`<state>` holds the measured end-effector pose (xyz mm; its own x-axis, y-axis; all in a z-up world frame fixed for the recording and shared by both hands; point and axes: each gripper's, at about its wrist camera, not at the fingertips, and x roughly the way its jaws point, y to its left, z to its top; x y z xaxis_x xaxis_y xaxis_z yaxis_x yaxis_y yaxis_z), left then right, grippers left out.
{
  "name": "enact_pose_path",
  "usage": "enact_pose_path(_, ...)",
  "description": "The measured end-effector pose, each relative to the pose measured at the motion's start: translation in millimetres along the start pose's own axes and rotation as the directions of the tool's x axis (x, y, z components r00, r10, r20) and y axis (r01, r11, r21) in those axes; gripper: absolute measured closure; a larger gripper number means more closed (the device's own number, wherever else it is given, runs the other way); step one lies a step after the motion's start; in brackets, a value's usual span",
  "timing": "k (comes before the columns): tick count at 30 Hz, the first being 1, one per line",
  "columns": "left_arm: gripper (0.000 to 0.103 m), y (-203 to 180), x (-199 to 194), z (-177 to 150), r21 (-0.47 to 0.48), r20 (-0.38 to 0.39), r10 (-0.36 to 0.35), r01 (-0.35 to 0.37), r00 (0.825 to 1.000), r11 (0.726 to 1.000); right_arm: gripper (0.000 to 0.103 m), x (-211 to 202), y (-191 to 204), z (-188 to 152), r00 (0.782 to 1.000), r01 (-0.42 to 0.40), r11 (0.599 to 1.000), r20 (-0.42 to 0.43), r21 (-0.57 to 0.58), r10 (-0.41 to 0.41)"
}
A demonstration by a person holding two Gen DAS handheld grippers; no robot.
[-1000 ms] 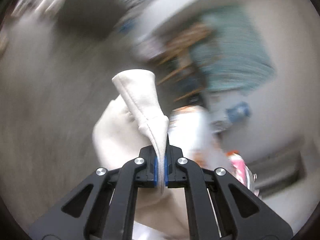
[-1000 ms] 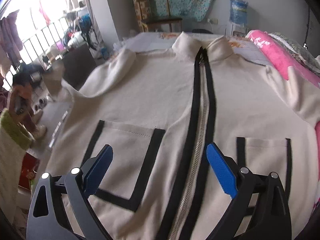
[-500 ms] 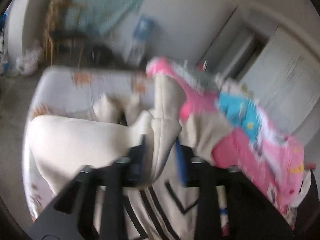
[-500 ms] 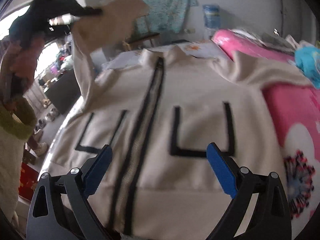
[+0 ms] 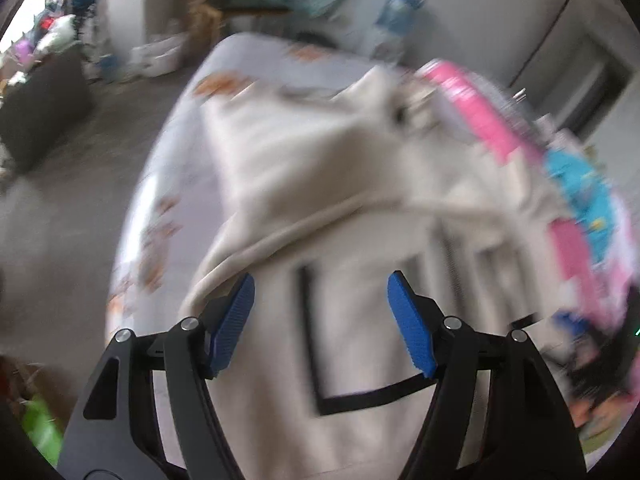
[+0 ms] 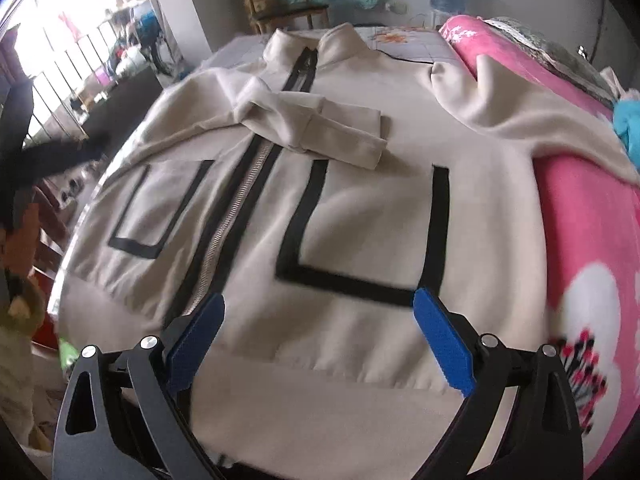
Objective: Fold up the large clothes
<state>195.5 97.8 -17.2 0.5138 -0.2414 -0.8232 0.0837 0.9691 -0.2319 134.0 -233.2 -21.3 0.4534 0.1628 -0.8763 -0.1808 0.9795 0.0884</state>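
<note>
Jacket [image 6: 360, 216] spread front-up across the bed [image 6: 404, 38], one sleeve [image 6: 320, 128] folded over its chest, left gripper [image 5: 320, 300] opening above it, empty, right gripper [image 6: 318, 316] wide apart over the hem, gripping nothing

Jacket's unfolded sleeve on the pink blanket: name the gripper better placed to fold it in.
Right, probably. The unfolded sleeve lies on the right gripper's side, jaws open. The left gripper, jaws opening and empty, sits across the jacket.

Cream zip jacket [image 6: 360, 216] lies flat, front up, one sleeve [image 6: 316, 128] folded across its chest.
</note>
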Motion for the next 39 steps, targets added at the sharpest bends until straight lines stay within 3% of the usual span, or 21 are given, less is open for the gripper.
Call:
enact_pose_path(3,0.037,18,23,-20,0.021,-0.026,0.115,-0.115,0.993,0.993,0.008,22,4,11,0.999,0.031,0.999,-0.037,-0.042,-0.033)
enact_pose_path(6,0.036,27,28,-28,0.045,-0.013,0.124,-0.123,0.992,0.991,0.008,40,7,15,0.997,0.061,0.994,-0.045,-0.094,-0.065)
enact_pose_path(10,0.024,18,36,-25,0.115,0.003,0.165,-0.164,0.986,0.980,0.007,56,10,14,0.996,0.077,0.988,-0.044,-0.134,-0.084)
enact_pose_path(12,0.018,11,42,-24,0.145,0.012,0.194,-0.194,0.981,0.970,0.006,58,5,13,0.998,0.047,0.993,-0.027,-0.106,-0.050)
enact_pose_path(16,0.016,9,45,-23,0.146,0.037,0.187,-0.191,0.982,0.971,0.006,56,3,7,1.000,0.020,0.990,0.007,-0.137,-0.020)
enact_pose_path(18,0.016,10,44,-24,0.144,0.044,0.181,-0.185,0.983,0.972,0.006,55,2,9,1.000,0.001,0.984,-0.031,-0.176,-0.006)
enact_pose_path(20,0.016,11,42,-25,0.144,0.051,0.174,-0.180,0.983,0.973,0.006,49,-1,19,0.998,-0.013,0.981,-0.070,-0.194,-0.001)
enact_pose_path(23,0.016,11,31,-26,0.141,0.094,0.085,-0.098,0.992,0.985,0.006,13,-19,53,0.997,0.017,0.988,0.075,-0.153,-0.006)
enact_pose_path(25,0.016,10,24,-22,0.144,0.125,0.051,-0.069,0.991,0.987,0.006,6,-32,74,0.994,-0.016,0.995,0.105,-0.099,0.027)
enact_pose_path(28,0.016,5,28,-15,0.143,0.141,0.087,-0.108,0.986,0.984,0.006,21,-54,112,0.992,-0.099,0.995,0.080,-0.005,0.099)
enact_pose_path(30,0.027,5,37,-11,0.135,0.129,0.115,-0.132,0.985,0.982,0.006,48,-65,133,0.993,-0.118,0.992,0.029,0.042,0.117)
enact_pose_path(34,0.038,10,48,-4,0.107,0.112,0.135,-0.147,0.984,0.983,0.027,91,-71,153,0.995,-0.081,0.995,-0.061,0.065,0.085)
enact_pose_path(36,0.042,12,50,-4,0.099,0.113,0.143,-0.155,0.983,0.983,0.053,112,-70,157,0.992,-0.051,0.997,-0.109,0.061,0.058)
enact_pose_path(38,0.044,12,50,-4,0.095,0.116,0.149,-0.160,0.982,0.983,0.059,113,-63,154,0.994,-0.021,1.000,-0.103,0.012,0.022)
enact_pose_path(39,0.046,13,50,-4,0.094,0.116,0.151,-0.162,0.982,0.982,0.067,112,-59,152,0.995,-0.024,1.000,-0.102,-0.011,0.023)
